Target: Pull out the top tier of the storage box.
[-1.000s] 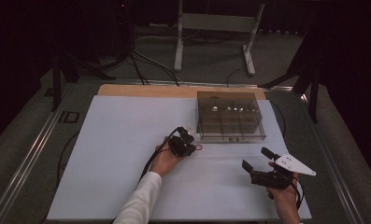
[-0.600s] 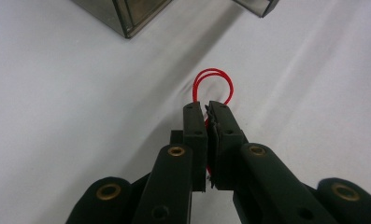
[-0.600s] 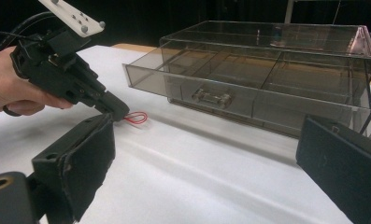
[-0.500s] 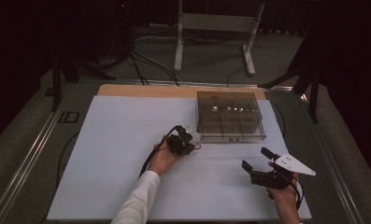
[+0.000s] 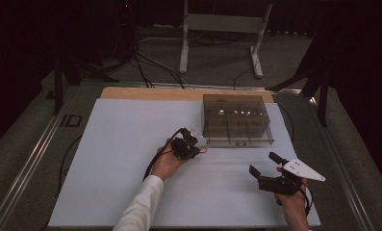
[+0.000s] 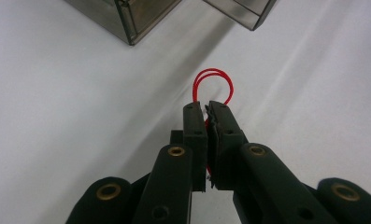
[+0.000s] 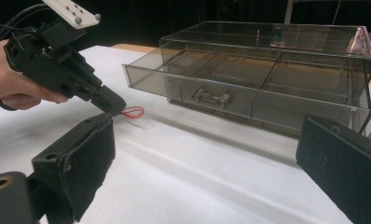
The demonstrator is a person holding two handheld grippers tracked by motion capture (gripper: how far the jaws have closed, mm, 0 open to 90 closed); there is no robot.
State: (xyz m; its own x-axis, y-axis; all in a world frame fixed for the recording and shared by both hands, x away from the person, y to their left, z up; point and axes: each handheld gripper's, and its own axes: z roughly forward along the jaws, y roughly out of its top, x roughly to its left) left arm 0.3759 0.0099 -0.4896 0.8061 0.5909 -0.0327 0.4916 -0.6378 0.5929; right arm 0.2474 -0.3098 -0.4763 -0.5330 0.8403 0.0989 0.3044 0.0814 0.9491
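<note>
A thin red loop of cord (image 6: 214, 86) sticks out past the tips of my left gripper (image 6: 206, 109), whose jaws are shut on it just above the white table. From the high view the left gripper (image 5: 192, 149) sits in front of the box's left corner, the red loop (image 5: 204, 150) at its tip. The right gripper view has the same gripper (image 7: 113, 105) pinching the red loop (image 7: 132, 112) low over the table. My right gripper (image 5: 265, 163) hovers near the front right of the table, jaws wide apart with nothing between them.
A smoky clear plastic drawer box (image 5: 236, 120) stands at the back right of the white table sheet (image 5: 121, 159); its partitioned drawer (image 7: 220, 91) is pulled partly out toward me. Black cables trail off the table's left side (image 5: 63, 163).
</note>
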